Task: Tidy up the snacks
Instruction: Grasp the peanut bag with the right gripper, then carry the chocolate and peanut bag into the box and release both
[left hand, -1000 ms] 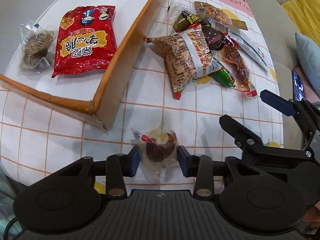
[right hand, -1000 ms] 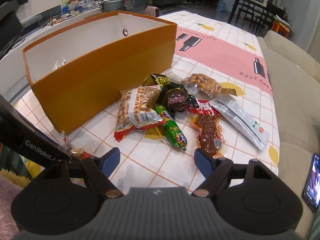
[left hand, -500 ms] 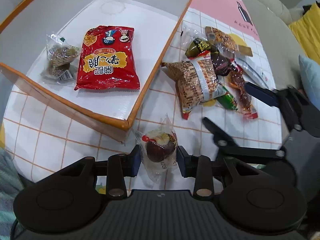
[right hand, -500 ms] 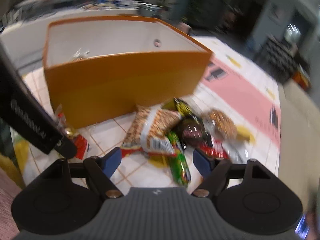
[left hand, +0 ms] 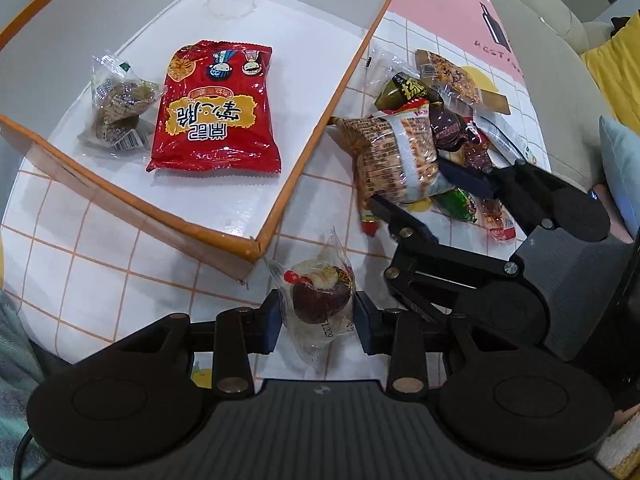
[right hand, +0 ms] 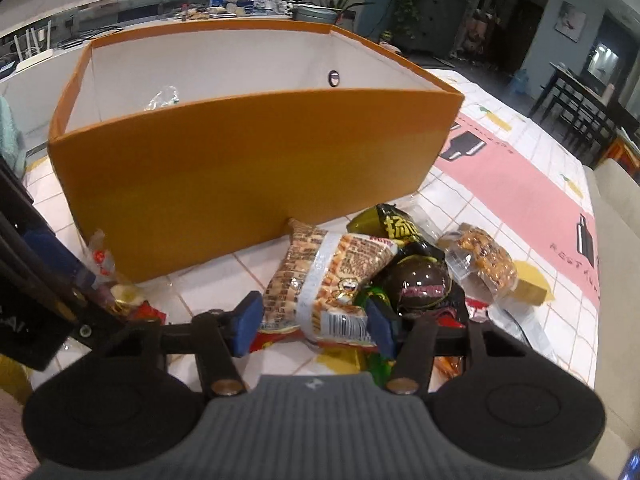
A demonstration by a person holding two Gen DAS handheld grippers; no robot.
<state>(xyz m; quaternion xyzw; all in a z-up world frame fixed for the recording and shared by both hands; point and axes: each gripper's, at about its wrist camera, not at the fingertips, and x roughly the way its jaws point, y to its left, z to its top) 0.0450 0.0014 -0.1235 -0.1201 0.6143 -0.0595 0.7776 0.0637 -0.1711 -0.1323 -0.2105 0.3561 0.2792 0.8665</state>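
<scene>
**Two grippers, one packet each, box alongside**

Left gripper: blue pads pressed against a clear-wrapped brown cake, held just outside the near corner of the orange box, probably bound for the inside. Red chip bag and a small wrapped snack already lie flat on the box floor. Right gripper: jaws partly open, straddling the end of the striped peanut packet on top of the loose pile by the box wall; whether the pads bear on it I cannot tell.
</scene>
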